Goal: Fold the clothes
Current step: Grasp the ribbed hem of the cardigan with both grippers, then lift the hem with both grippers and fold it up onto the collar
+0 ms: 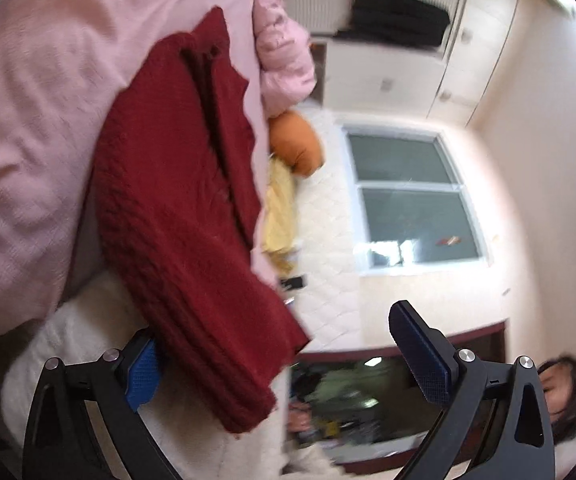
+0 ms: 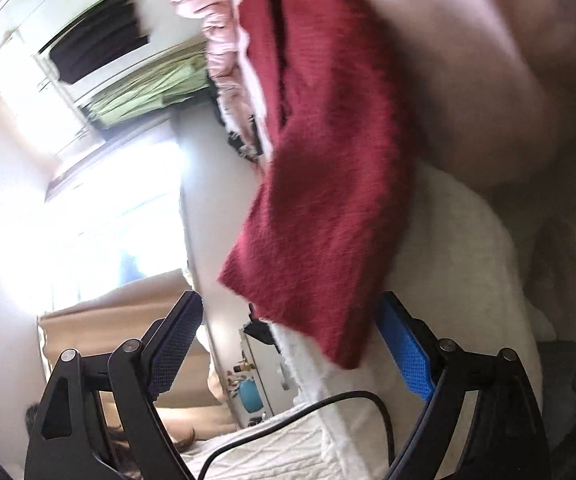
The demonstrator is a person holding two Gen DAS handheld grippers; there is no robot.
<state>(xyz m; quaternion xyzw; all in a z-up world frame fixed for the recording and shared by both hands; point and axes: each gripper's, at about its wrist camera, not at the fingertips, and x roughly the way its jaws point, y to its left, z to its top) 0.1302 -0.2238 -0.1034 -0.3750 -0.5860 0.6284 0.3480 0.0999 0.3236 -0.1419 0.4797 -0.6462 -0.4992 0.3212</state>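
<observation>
Knitwear: red sweater [image 1: 184,208] looks soft, thick, floppy; grip its hem, lower centre; left gripper [image 1: 284,364] and right gripper [image 2: 288,352] gape wide

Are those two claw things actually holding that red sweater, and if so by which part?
No. Both the left gripper and right gripper stand open; the red sweater lies between their fingers, unclamped, on the bedding.

A home bedroom is shown: a pink quilt [image 1: 28,152] is spread over a bed, a white quilted mattress [image 1: 328,216] is seen beside it, and a window [image 1: 412,200] and white cupboards [image 1: 392,72] are set in the walls.
</observation>
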